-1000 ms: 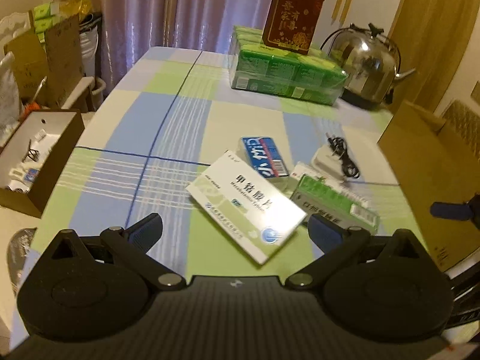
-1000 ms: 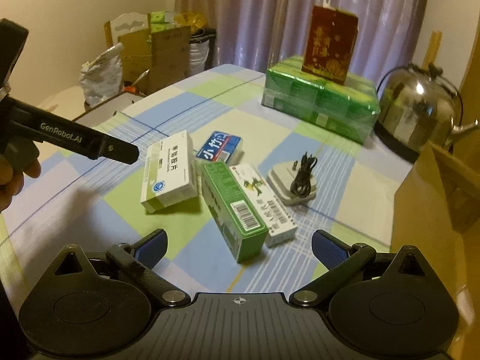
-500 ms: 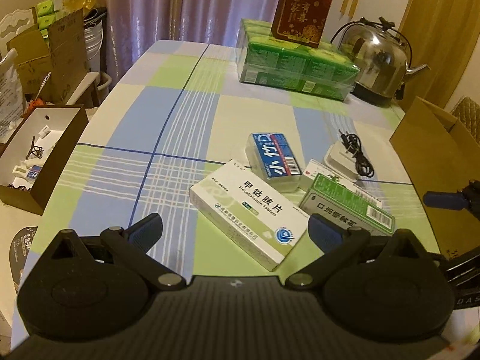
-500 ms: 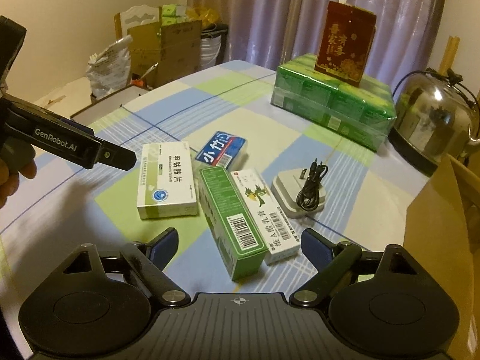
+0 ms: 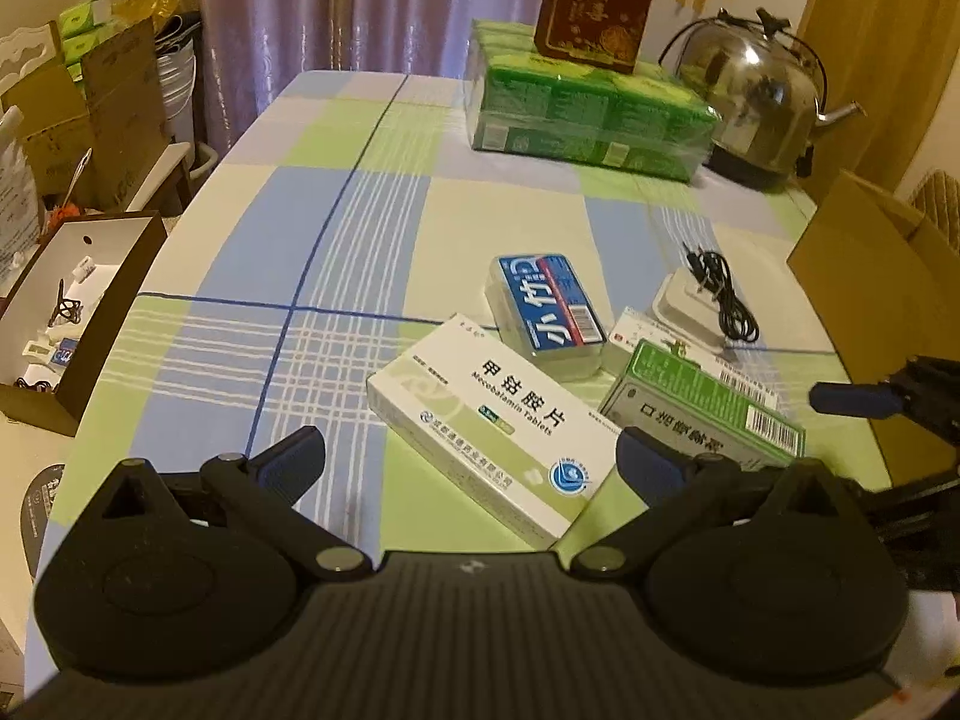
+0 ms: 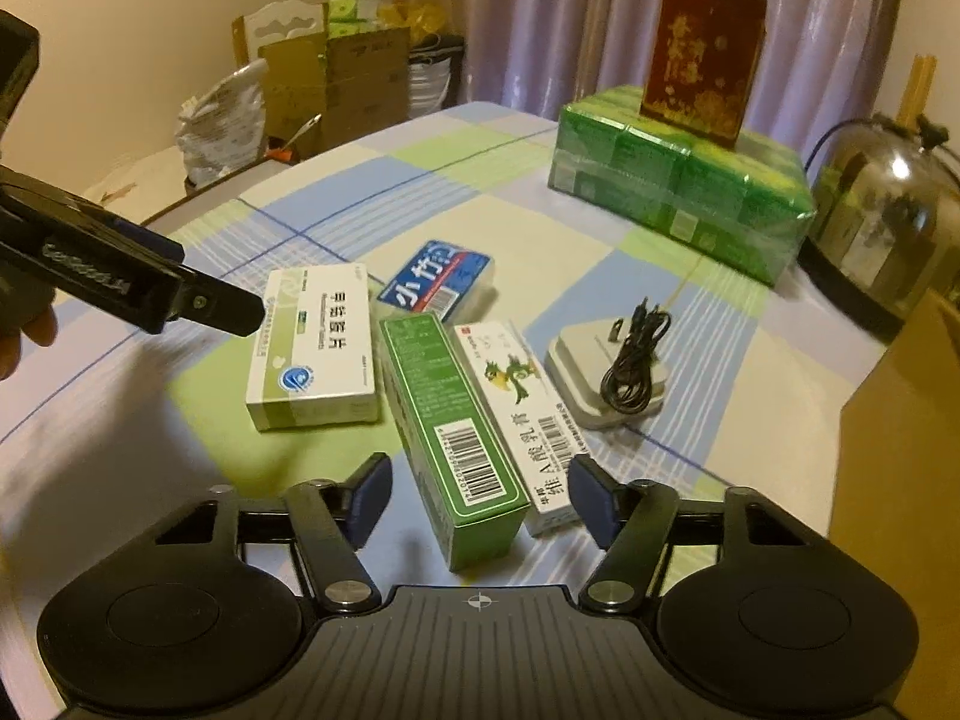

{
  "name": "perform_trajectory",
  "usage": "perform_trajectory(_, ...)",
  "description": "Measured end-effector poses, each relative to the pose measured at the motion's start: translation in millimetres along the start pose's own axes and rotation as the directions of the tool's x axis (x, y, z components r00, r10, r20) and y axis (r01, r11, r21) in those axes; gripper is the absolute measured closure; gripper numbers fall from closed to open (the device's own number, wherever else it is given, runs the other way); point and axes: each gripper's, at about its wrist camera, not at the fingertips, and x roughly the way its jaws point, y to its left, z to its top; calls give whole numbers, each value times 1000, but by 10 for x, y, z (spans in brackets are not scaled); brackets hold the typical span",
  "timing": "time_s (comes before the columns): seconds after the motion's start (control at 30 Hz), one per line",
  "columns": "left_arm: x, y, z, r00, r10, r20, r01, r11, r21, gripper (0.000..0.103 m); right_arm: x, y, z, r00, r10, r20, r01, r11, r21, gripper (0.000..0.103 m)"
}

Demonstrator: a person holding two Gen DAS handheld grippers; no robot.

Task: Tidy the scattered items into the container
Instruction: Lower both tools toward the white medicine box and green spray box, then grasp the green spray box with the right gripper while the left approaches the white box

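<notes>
Several items lie scattered on the checked tablecloth: a white medicine box (image 5: pixel 492 420) (image 6: pixel 318 348), a blue pack (image 5: pixel 549 306) (image 6: pixel 438 282), a green box (image 5: pixel 702 408) (image 6: pixel 450 420), a narrow white box (image 6: pixel 522 402), and a white charger (image 6: pixel 612 372) with a black cable on it. The cardboard container (image 5: pixel 870 276) (image 6: pixel 900 450) stands at the table's right edge. My left gripper (image 5: pixel 471 462) is open, with the white medicine box's near corner between its fingers. My right gripper (image 6: pixel 480 498) is open and straddles the green box's near end without touching it.
At the back, a red box (image 6: pixel 702 54) stands on wrapped green tissue packs (image 5: pixel 588 114), beside a steel kettle (image 5: pixel 756 96). An open brown box (image 5: pixel 72 312) of small parts sits off the table's left edge. A hand (image 6: pixel 24 330) holds the left gripper (image 6: pixel 180 300).
Both grippers have moved forward and lower toward the boxes. The right gripper's jaws have narrowed around the green box's end. No item has moved.
</notes>
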Motion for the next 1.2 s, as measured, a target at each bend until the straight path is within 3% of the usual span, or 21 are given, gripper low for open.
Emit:
perform_trajectory(0.2, 36, -85, 40, 1000, 0, 1, 0, 1000, 23, 2, 111, -78, -56, 999, 36, -7, -35, 998, 53, 62)
perform_trajectory(0.33, 128, -139, 8, 1000, 2, -28, -1, 999, 49, 2, 79, -172, -104, 996, 85, -14, -81, 982, 168, 73)
perform_trajectory(0.43, 166, -142, -23, 999, 4, -41, -2, 998, 60, 2, -10, -283, -170, 991, 134, -24, -119, 935, 334, 73)
perform_trajectory(0.5, 177, -130, -45, 999, 10, -47, -7, 998, 63, 2, -69, -380, -241, 984, 177, -23, -147, 876, 460, 73)
perform_trajectory(0.6, 180, -134, -58, 999, 10, -50, -7, 998, 63, 2, -139, -467, -334, 983, 185, -14, -147, 825, 546, 72)
perform_trajectory(0.67, 184, -166, -67, 999, 4, -52, 0, 997, 72, 2, -198, -453, -372, 992, 128, -13, -103, 849, 518, 63)
perform_trajectory(0.73, 197, -199, -74, 998, -1, -57, 6, 997, 82, 2, -237, -367, -388, 998, 52, -16, -40, 904, 425, 40)
perform_trajectory(0.8, 219, -233, -89, 998, -4, -66, 10, 996, 94, 2, -242, -246, -411, 1000, -11, -11, 14, 952, 307, 38)
perform_trajectory(0.9, 265, -266, -102, 997, -2, -78, 10, 995, 104, 2, -206, -1, -423, 995, -101, 18, 99, 991, 91, 37)
perform_trajectory(0.97, 312, -287, -93, 997, 1, -83, 8, 995, 104, 2, -188, 88, -429, 993, -109, 46, 108, 994, 29, 37)
perform_trajectory(1.07, 365, -340, -71, 997, 7, -79, 3, 993, 121, 2, -136, 11, -453, 997, -58, 43, 54, 993, 105, 38)
perform_trajectory(1.2, 433, -375, -25, 997, 17, -74, -7, 993, 122, 2, -40, -116, -454, 999, -12, 38, 5, 982, 188, 62)
